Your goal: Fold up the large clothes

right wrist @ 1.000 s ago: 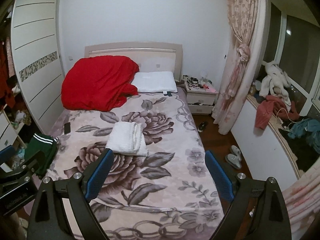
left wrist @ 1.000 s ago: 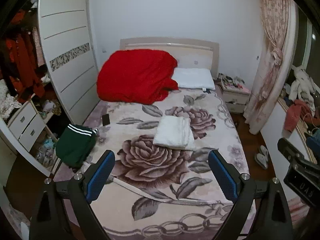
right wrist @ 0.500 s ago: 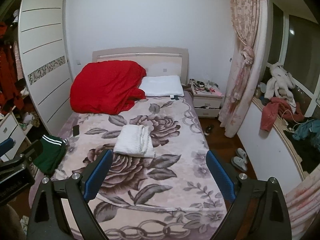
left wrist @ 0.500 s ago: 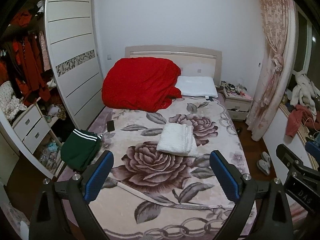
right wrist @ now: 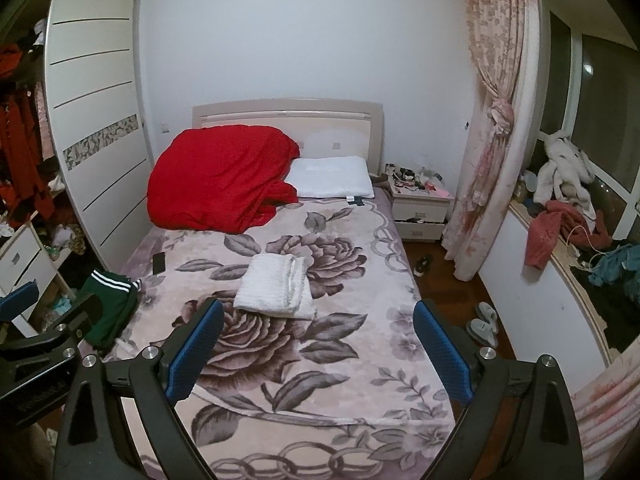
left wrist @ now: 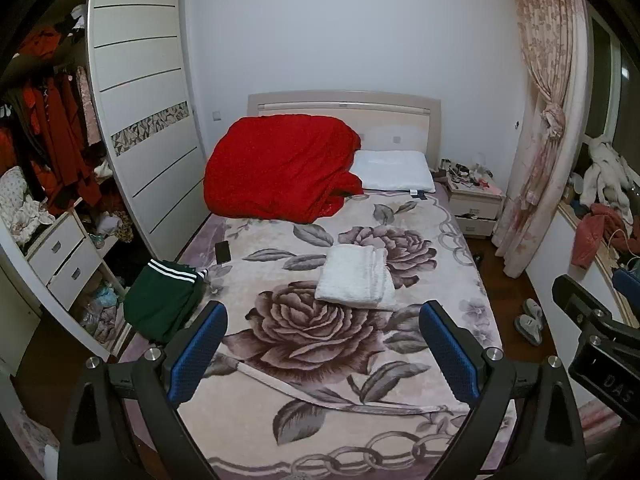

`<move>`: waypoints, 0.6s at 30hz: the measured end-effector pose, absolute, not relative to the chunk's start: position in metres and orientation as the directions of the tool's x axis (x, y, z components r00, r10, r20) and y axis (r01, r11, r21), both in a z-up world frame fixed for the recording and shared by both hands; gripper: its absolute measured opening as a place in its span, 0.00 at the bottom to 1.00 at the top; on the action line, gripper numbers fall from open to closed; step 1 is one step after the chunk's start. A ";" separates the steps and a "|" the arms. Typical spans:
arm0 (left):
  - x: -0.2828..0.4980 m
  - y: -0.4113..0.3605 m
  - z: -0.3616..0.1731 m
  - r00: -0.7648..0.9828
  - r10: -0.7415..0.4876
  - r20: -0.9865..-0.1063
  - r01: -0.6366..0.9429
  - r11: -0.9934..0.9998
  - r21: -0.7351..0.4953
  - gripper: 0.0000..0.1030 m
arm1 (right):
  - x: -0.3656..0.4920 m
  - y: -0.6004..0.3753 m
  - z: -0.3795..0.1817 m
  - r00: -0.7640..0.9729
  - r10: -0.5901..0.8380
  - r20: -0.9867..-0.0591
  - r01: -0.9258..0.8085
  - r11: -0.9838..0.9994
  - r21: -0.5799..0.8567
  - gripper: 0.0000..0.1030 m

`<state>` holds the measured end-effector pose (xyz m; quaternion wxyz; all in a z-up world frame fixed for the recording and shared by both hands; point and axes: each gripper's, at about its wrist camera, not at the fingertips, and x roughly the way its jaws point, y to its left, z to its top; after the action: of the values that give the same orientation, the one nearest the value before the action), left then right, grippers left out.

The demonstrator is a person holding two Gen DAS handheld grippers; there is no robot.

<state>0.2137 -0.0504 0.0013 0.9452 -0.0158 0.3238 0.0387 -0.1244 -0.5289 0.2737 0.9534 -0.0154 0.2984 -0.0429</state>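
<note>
Both tongs — left (left wrist: 322, 354) and right (right wrist: 316, 354) — gape empty and have drawn back higher from the floral bed blanket (left wrist: 320, 360); the folded white garment (left wrist: 354, 278) lies mid-bed, apparently finished — green striped garment (left wrist: 162, 304) likely next.

— Any text I can read from here?

— Very little. In my left wrist view, the body of the right gripper (left wrist: 600, 344) at the frame's right edge carries pale letters that look like "DAS".

— And the other camera?

— In my right wrist view the left gripper (right wrist: 38, 364) shows a dark plate with faint lettering, too blurred for me to read. I can make out no other words, numbers or brand marks.
</note>
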 end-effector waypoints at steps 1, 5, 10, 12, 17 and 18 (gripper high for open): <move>0.213 -0.051 0.001 0.788 0.063 -0.612 -0.083 0.997 -0.005 0.95 | -0.124 -0.529 0.275 0.819 -0.091 -0.566 0.072 0.996 -0.056 0.94; 0.213 -0.051 0.002 0.791 0.064 -0.609 -0.084 0.996 -0.004 0.95 | -0.122 -0.529 0.276 0.820 -0.089 -0.565 0.070 0.996 -0.055 0.94; 0.214 -0.050 0.002 0.790 0.065 -0.609 -0.081 0.997 0.002 0.95 | -0.124 -0.528 0.274 0.819 -0.091 -0.566 0.071 0.996 -0.056 0.95; 0.213 -0.050 0.002 0.790 0.063 -0.609 -0.081 0.997 -0.003 0.95 | -0.123 -0.527 0.276 0.820 -0.089 -0.566 0.069 0.996 -0.057 0.95; 0.213 -0.051 0.002 0.792 0.068 -0.607 -0.086 0.996 -0.001 0.95 | -0.120 -0.525 0.279 0.821 -0.085 -0.565 0.063 0.996 -0.058 0.95; 0.214 -0.051 0.003 0.792 0.067 -0.607 -0.084 0.996 0.001 0.95 | -0.120 -0.525 0.278 0.820 -0.085 -0.565 0.064 0.996 -0.057 0.95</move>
<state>0.2144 -0.0515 0.0027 0.9465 -0.0133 0.3199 0.0401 -0.1196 -0.5248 0.2779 0.9539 -0.0178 0.2971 -0.0389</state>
